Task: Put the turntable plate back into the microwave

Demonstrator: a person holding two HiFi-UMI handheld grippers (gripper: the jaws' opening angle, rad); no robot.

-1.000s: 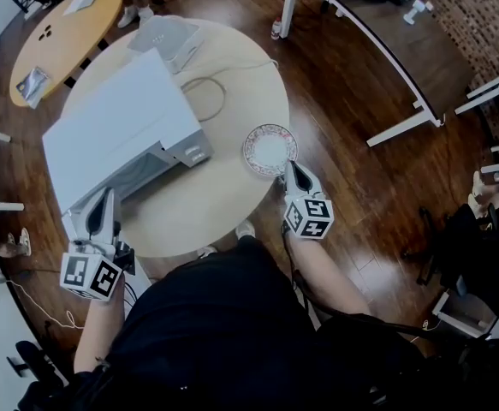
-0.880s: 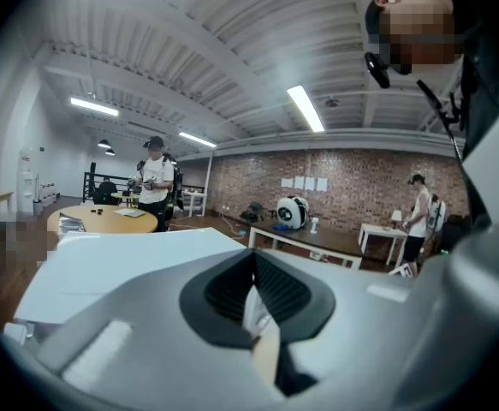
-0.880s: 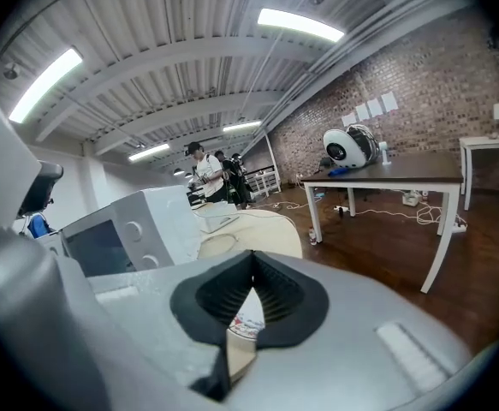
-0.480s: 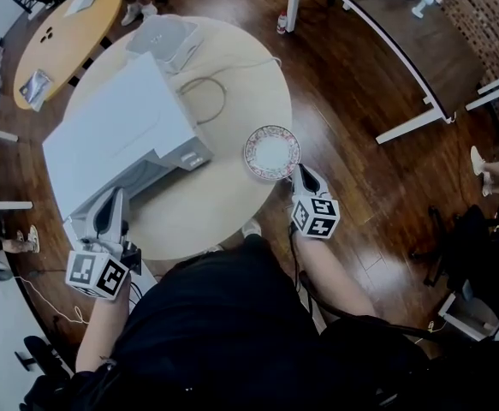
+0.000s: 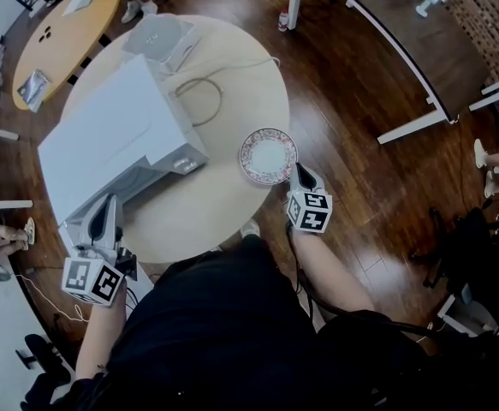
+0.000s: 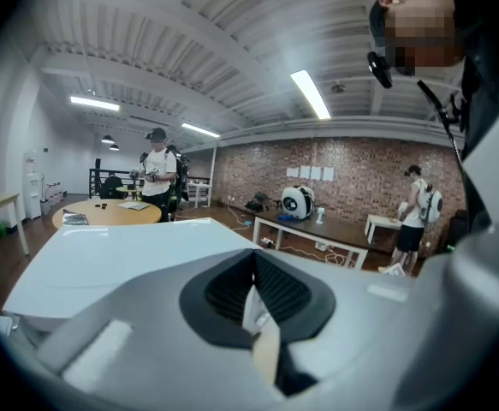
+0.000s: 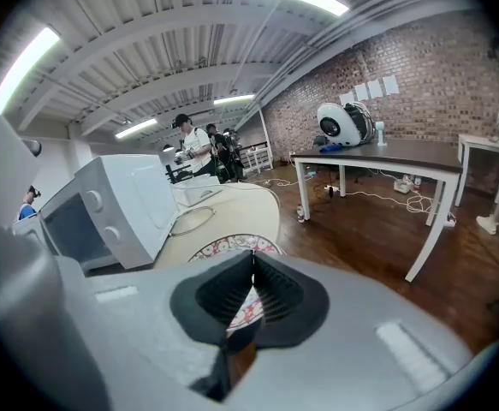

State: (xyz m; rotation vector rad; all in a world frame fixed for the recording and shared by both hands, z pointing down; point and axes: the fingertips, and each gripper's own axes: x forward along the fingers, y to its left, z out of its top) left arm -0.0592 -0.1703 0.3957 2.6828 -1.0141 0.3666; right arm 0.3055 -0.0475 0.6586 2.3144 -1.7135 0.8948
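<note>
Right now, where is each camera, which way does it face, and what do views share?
Head view: on the person's head, facing steeply down at round table, microwave, plate; torso, left gripper, right gripper show.
Left gripper view: on that gripper, facing across the microwave top toward a brick wall; its shut jaws show.
Right gripper view: on that gripper, facing the plate its jaws grip.
Shared: all three show the microwave.

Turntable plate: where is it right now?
Head view, right of centre: the turntable plate is at the round table's right edge, right of the microwave, its near rim pinched by the right hand-held gripper.
</note>
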